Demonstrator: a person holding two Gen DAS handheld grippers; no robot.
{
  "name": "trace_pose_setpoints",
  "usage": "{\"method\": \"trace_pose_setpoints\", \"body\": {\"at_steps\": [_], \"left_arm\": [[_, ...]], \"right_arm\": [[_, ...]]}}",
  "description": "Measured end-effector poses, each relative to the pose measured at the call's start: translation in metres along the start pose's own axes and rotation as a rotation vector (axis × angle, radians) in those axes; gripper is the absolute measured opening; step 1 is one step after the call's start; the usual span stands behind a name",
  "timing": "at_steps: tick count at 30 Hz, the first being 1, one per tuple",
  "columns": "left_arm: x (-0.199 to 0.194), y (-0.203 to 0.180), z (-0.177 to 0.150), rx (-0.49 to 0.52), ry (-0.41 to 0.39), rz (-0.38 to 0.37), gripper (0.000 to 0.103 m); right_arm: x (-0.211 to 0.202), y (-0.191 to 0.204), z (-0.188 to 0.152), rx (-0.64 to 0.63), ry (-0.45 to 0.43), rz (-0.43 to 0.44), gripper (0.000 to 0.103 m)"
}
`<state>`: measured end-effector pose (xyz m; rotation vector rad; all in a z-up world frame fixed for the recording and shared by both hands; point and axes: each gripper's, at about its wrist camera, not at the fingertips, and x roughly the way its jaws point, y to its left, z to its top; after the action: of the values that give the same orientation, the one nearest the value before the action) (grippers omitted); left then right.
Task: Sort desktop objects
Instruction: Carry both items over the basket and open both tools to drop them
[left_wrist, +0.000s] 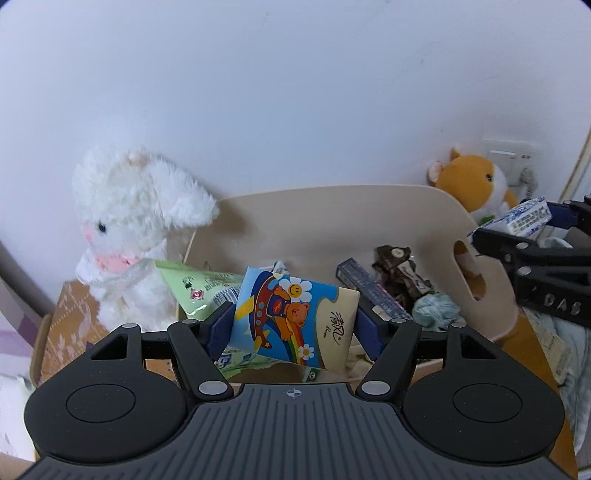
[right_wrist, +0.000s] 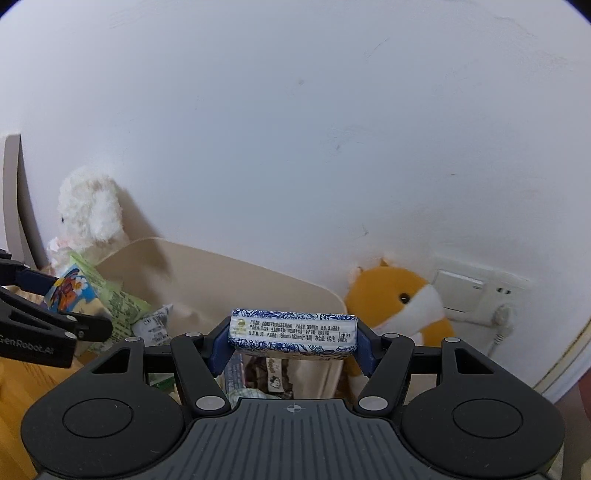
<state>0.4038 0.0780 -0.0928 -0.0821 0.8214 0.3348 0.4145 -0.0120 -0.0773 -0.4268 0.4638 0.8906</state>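
Observation:
My left gripper (left_wrist: 293, 326) is shut on a colourful cartoon tissue pack (left_wrist: 291, 319) with a bear and rainbow, held above the beige storage bin (left_wrist: 332, 218). My right gripper (right_wrist: 291, 338) is shut on a blue-and-white tissue pack (right_wrist: 292, 330), held above the same bin (right_wrist: 236, 280). The right gripper also shows at the right edge of the left wrist view (left_wrist: 517, 225), with its pack (left_wrist: 528, 216). The left gripper shows at the left of the right wrist view (right_wrist: 74, 306).
The bin holds green packets (left_wrist: 199, 288), a dark box (left_wrist: 373, 291), a brown wrapper (left_wrist: 399, 269) and a pale yarn ball (left_wrist: 436, 310). A white plush (left_wrist: 129, 229) stands left of the bin, an orange plush (right_wrist: 402, 299) right, by a wall socket (right_wrist: 476, 291).

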Motion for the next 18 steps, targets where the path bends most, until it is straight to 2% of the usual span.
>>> {"method": "trace_pose_setpoints", "body": {"at_steps": [6,7,10,12,18], "left_arm": [[0.021,0.001,-0.001,-0.021,0.022,0.018,0.069],[0.023,0.001,-0.001,-0.027,0.025,0.018,0.07],[0.027,0.003,-0.001,-0.032,0.044,0.003,0.07],[0.028,0.005,-0.002,-0.036,0.063,-0.018,0.07],[0.019,0.01,-0.002,-0.06,0.043,-0.016,0.076]], "right_arm": [[0.032,0.011,-0.005,-0.035,0.047,0.021,0.062],[0.037,0.013,-0.007,-0.042,0.062,0.026,0.068],[0.044,0.018,-0.012,-0.063,0.08,0.039,0.07],[0.046,0.02,-0.013,-0.078,0.085,0.039,0.076],[0.033,0.017,-0.012,-0.072,0.057,0.043,0.093]]}}
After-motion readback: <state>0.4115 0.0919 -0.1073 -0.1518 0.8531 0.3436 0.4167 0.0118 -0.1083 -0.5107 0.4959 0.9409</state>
